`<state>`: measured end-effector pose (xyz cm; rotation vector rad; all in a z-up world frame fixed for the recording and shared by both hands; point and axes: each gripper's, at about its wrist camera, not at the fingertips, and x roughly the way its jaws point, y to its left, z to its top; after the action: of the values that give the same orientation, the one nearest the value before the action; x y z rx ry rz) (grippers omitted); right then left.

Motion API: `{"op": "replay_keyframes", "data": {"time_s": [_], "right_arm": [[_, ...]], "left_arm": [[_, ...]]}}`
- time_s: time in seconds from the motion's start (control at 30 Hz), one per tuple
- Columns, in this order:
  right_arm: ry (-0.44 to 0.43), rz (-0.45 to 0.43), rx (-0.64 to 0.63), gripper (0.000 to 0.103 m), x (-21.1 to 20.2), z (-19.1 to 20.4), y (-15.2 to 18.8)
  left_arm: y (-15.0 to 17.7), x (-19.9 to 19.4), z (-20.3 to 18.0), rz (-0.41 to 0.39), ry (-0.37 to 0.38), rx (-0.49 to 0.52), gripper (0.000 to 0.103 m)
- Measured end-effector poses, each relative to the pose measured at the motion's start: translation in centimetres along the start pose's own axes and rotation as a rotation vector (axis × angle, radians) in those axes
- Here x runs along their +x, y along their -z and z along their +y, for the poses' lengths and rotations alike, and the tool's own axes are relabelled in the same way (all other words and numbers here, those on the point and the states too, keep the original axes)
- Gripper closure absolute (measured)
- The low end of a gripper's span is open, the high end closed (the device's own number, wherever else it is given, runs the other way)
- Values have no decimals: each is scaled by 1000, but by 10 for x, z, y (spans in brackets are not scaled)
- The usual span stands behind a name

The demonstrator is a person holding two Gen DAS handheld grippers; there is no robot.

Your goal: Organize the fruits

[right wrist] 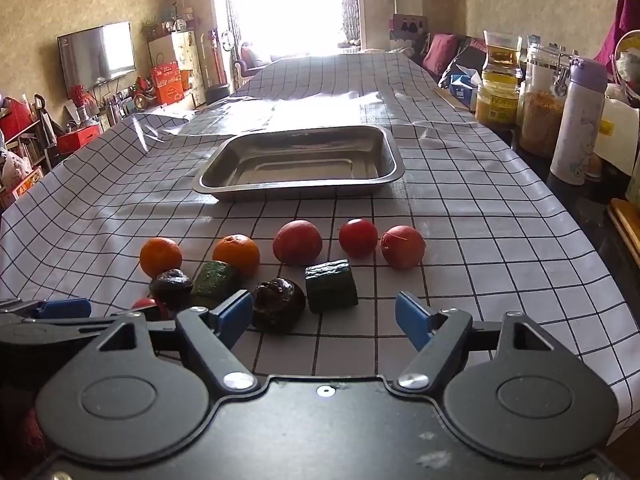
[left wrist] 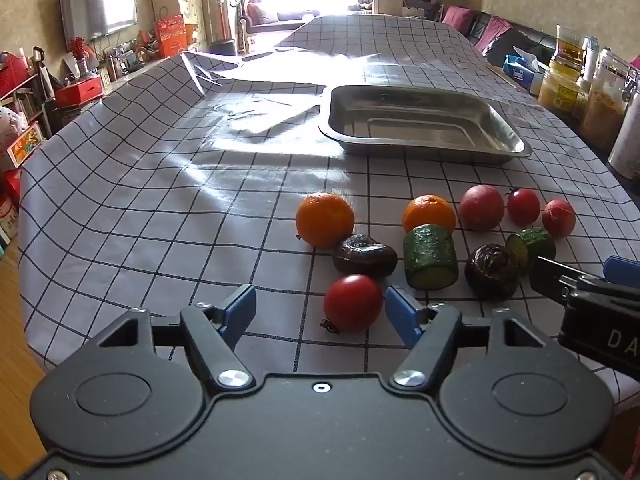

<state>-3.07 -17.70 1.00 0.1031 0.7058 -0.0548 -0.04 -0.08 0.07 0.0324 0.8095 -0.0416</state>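
Checked tablecloth [left wrist: 160, 208] spans the whole table ahead of both grippers, creased and glaring at the far end. Steel tray [right wrist: 298, 194] sits well beyond the right gripper's fingertips, straight ahead, nothing visible inside; from the left gripper it lies ahead and to the right. Jars and a flask [right wrist: 576, 120] line the table edge far right of the right gripper. Left gripper [left wrist: 320, 310]: jaws spread, blue pads either side of a red tomato [left wrist: 352, 302], which sits nearer the right pad; contact cannot be confirmed, tomato resting on the cloth. Right gripper [right wrist: 324, 318]: jaws wide apart, holding nothing; a dark wrinkled fruit [right wrist: 278, 306] lies just inside its left pad, a cucumber piece [right wrist: 331, 286] just past the gap. Beyond the left gripper: two oranges [left wrist: 325, 220], a second dark wrinkled fruit [left wrist: 365, 255] touching the nearer orange, a larger cucumber piece [left wrist: 430, 258] standing in front of the other orange. Back row, ahead of the right gripper: three reddish fruits [right wrist: 297, 242], near one another and not touching.
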Motion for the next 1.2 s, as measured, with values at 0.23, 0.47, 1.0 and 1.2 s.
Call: {"op": "replay_keyframes", "data": {"time_s": [0.23, 0.47, 1.0, 1.2], "right_arm": [[-6, 3, -1, 23, 1, 0, 0], [-7, 1, 2, 23, 1, 0, 0], [-19, -13, -4, 24, -2, 1, 1], [-22, -15, -12, 24, -3, 2, 2]], "left_arm": [[1, 0, 0, 4, 10, 1, 35], [0, -3, 0, -10, 14, -4, 35], [-1, -5, 2, -17, 0, -22, 35], [-1, -6, 1, -22, -5, -16, 35]]}}
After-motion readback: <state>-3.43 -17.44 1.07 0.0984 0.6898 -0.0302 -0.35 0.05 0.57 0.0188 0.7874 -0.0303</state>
